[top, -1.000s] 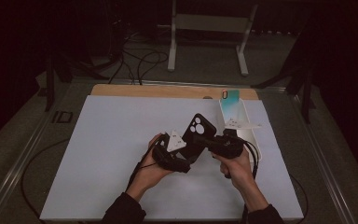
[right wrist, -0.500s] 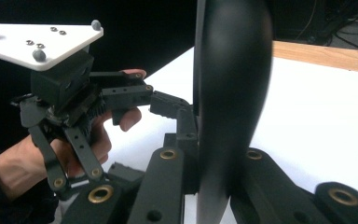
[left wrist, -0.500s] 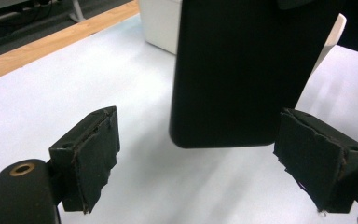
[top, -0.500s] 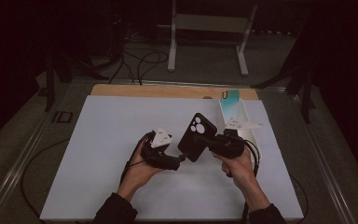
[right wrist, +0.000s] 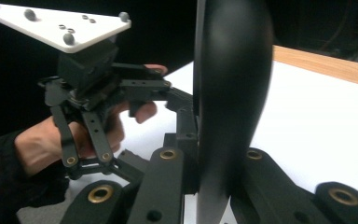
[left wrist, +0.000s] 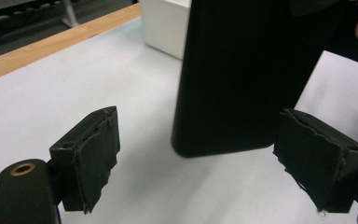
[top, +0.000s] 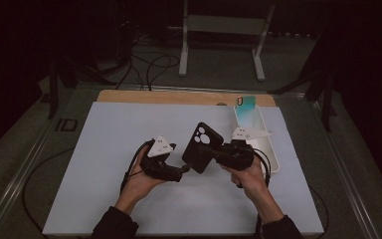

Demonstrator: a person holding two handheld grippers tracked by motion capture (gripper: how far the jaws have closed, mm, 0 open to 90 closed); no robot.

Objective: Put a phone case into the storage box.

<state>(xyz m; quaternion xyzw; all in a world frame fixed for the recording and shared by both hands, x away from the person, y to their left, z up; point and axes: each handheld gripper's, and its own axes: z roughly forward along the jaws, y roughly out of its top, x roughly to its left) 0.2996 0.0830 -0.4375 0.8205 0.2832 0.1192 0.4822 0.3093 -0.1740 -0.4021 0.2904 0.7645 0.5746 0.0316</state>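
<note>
Right gripper (top: 210, 149) jaws were clamped on the black phone case (top: 202, 147), held upright above the worktop (top: 104, 149) middle, near the white tray (top: 273, 159) at the right edge. Left gripper (left wrist: 214, 154) jaws were spread, case's lower end between them, untouched. Step judged: handover; closing squarely is called for next.

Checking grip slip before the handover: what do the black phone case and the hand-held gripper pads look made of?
Black phone case: apparently matte silicone or soft plastic, dull with rounded edges. Left hand-held gripper pads: probably dark foam or rubber, torn, frayed edges.
</note>
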